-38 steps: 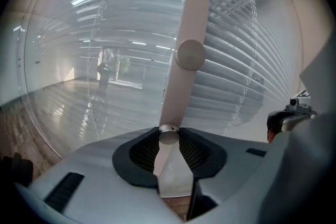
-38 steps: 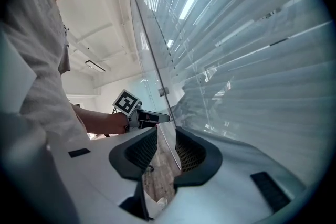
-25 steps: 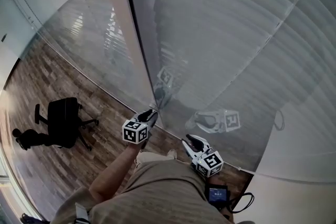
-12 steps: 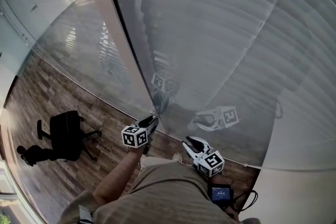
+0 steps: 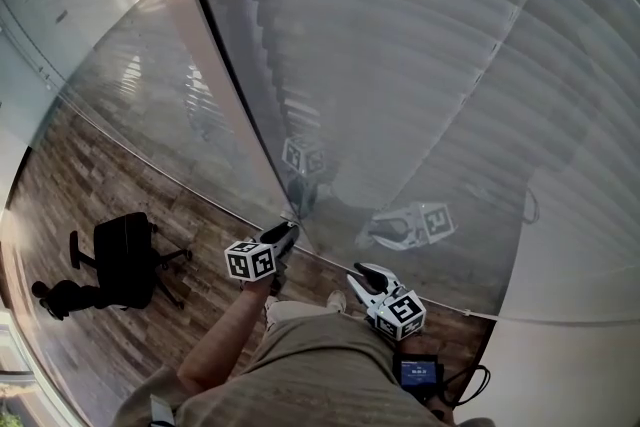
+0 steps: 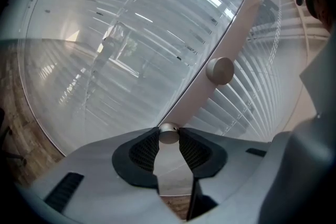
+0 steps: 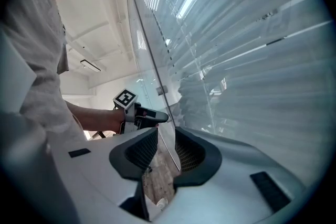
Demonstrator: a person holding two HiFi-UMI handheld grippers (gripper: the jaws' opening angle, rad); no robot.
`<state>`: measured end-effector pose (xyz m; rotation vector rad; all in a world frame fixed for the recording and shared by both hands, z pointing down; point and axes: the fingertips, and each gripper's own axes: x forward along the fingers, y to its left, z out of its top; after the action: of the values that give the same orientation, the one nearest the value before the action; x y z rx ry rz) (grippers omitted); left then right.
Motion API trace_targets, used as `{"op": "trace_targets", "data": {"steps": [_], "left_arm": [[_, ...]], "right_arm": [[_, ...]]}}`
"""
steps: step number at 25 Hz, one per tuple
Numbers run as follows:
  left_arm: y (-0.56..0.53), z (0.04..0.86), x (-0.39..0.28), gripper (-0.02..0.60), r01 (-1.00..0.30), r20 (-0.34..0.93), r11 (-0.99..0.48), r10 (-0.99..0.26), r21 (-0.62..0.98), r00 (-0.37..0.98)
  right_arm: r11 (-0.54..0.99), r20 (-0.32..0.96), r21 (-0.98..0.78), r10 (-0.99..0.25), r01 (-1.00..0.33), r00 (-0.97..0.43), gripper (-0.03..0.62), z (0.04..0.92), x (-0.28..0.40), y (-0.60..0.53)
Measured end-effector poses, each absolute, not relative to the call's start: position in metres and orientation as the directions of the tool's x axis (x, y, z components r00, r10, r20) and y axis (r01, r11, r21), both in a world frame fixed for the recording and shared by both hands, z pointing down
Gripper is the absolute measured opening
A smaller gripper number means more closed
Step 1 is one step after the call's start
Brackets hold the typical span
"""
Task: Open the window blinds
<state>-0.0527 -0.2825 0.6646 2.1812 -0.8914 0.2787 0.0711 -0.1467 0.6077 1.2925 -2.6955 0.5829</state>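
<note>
Left tool (image 5: 288,229) clamps one knob (image 6: 168,134) of two; right tool (image 7: 166,140) gapes empty.

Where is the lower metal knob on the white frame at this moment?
The lower knob sits at the centre of the left gripper view, clamped in the left gripper, on the white frame below the upper knob.

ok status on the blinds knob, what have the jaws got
Left gripper jaws shut on the knob. Right gripper open, jaws empty. Blinds down. Nothing in the way.
</note>
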Motion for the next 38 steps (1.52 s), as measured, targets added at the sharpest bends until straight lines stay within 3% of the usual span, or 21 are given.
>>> {"op": "trace_targets", "data": {"steps": [19, 27, 32, 38], "left_arm": [[-0.284, 0.661, -0.051, 0.133, -0.571, 0.363, -0.373, -0.496, 0.731, 0.789], [-0.284, 0.636, -0.034, 0.133, -0.596, 0.383, -0.416, -0.489, 0.687, 0.784], [-0.28, 0.638, -0.035, 0.133, -0.669, 0.441, -0.523, -0.503, 0.528, 0.743], [-0.279, 0.64, -0.039, 0.133, -0.667, 0.43, -0.522, -0.512, 0.532, 0.744]], "right_arm": [[0.567, 0.282, -0.294, -0.718, -0.769, -0.637, 0.11, 0.61, 0.075, -0.146], [0.568, 0.283, -0.286, -0.719, -0.772, -0.634, 0.109, 0.581, 0.091, -0.155], [0.57, 0.288, -0.287, -0.715, -0.77, -0.637, 0.109, 0.584, 0.086, -0.155], [0.564, 0.303, -0.278, -0.716, -0.777, -0.628, 0.104, 0.588, 0.086, -0.157]]}}
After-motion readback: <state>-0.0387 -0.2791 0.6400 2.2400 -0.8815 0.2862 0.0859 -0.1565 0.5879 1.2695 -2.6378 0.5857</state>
